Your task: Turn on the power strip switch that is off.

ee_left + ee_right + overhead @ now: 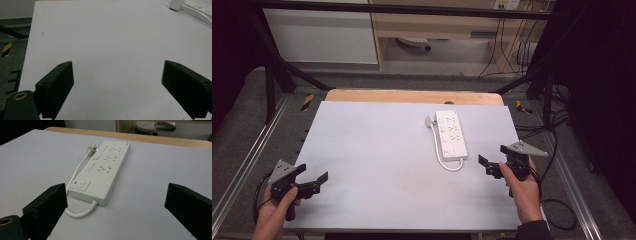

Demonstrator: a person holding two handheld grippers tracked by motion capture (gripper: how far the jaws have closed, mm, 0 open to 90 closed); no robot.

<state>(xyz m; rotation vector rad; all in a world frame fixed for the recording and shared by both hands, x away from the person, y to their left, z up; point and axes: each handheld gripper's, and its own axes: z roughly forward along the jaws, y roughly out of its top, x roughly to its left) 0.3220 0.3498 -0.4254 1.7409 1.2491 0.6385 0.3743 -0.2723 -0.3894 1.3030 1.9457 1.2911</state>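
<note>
Right gripper (116,205): black jaws found spread wide, nothing between them, aimed along the tabletop at the white rectangular plastic power strip (102,173). Left gripper (117,85): jaws likewise released and empty, held over bare pale grey tabletop (112,42) near the front-left corner.

Power strip located flat on the right half of the tabletop, nearer the far edge than the near one, long axis running roughly from far to near. Switch end with red-marked rocker switch (80,184) turned toward the right gripper. White cable (77,213) seen leaving that near end, looping and running back along the strip's side to a white plug (91,148) lying beside the far end.

Judged step: approach by the right gripper to the strip. Recommended: come in low and square to the near end, jaws kept wide enough to span the body's width, closing on the long sides rather than on the cable loop; switch to be kept clear of the jaws.

High view (424,120) gave both grippers, both hands and the strip's place relative to the edges. Right gripper view supplied socket rows, switch and cable routing. Left gripper view caught just a corner of the strip and plug at upper right.
</note>
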